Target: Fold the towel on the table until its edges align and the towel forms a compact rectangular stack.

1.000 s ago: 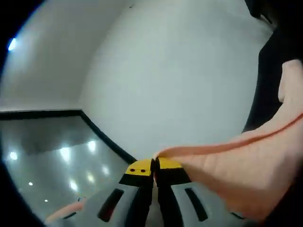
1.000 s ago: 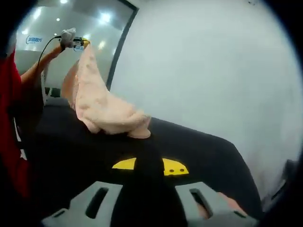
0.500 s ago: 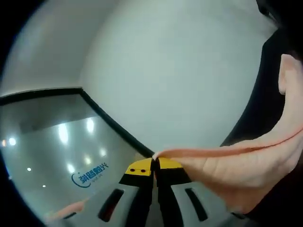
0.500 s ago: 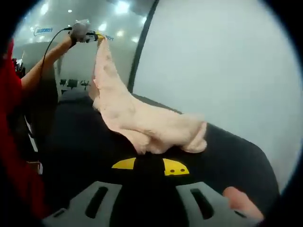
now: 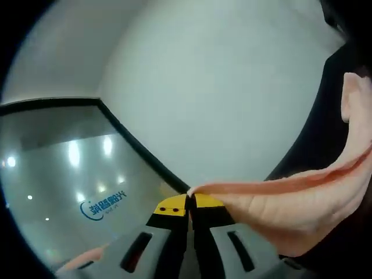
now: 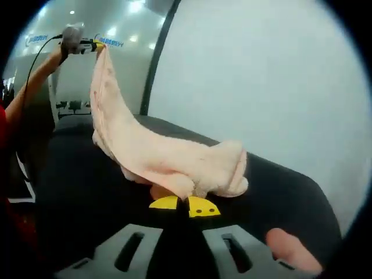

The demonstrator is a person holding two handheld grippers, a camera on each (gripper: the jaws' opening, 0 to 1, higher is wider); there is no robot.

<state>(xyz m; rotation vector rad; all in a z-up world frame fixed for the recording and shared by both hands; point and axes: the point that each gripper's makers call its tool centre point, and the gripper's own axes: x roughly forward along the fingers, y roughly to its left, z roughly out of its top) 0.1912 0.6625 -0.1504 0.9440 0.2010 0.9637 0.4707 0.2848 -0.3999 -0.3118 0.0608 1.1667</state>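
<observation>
1. Left gripper (image 5: 189,203) — jaws clamped on a towel (image 5: 302,197) corner; cloth trails off toward 3 o'clock.
2. Right gripper (image 6: 186,204) — jaws pinched together on the towel's lower edge, directly at 12 o'clock.
3. Towel hangs stretched between both grippers above the black table (image 6: 87,192).

A black table (image 6: 279,186) carries the bunched pink towel (image 6: 192,165)

I get bright, even indoor light with ceiling lamps glaring on the glass wall (image 5: 64,174). Edges bend strongly (fisheye), and my near jaws look soft.
</observation>
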